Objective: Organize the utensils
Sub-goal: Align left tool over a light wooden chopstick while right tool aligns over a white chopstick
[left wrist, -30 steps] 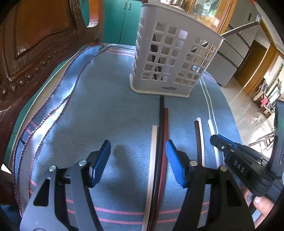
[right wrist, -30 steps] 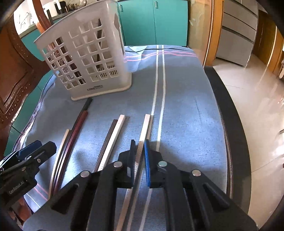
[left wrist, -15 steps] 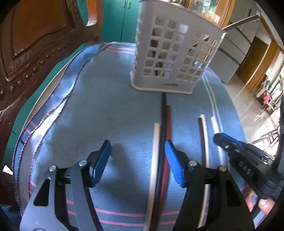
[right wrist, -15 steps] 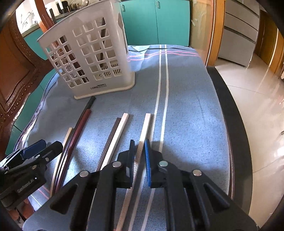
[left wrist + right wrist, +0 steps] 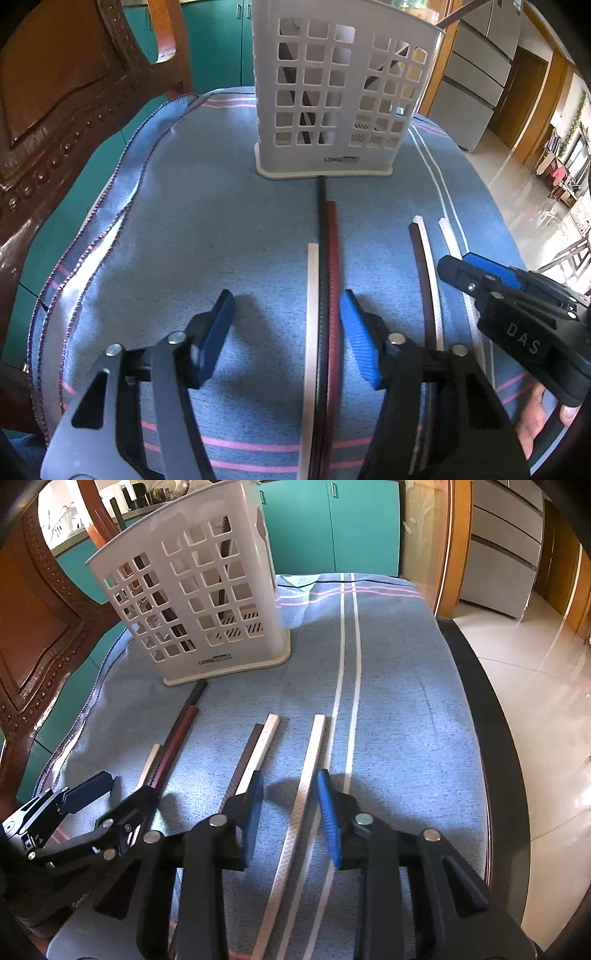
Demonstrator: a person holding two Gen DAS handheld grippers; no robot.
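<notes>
Several chopsticks lie lengthwise on the blue cloth. A cream, a black and a dark red chopstick (image 5: 330,288) lie together between the fingers of my left gripper (image 5: 286,328), which is open above them. A brown and white pair (image 5: 255,753) lies in the middle. A single white chopstick (image 5: 308,771) lies between the fingers of my right gripper (image 5: 290,808), which is open. The white slotted utensil basket (image 5: 340,96) stands upright at the far end, also in the right wrist view (image 5: 195,602), with several sticks inside.
A carved wooden chair back (image 5: 62,92) stands to the left of the table. The dark table edge (image 5: 495,738) runs along the right, with tiled floor beyond. Teal cabinets (image 5: 332,524) stand behind.
My right gripper has opened around the white chopstick; it was shut before. Both grippers have come nearer the basket, and the left one has turned to face it squarely.
</notes>
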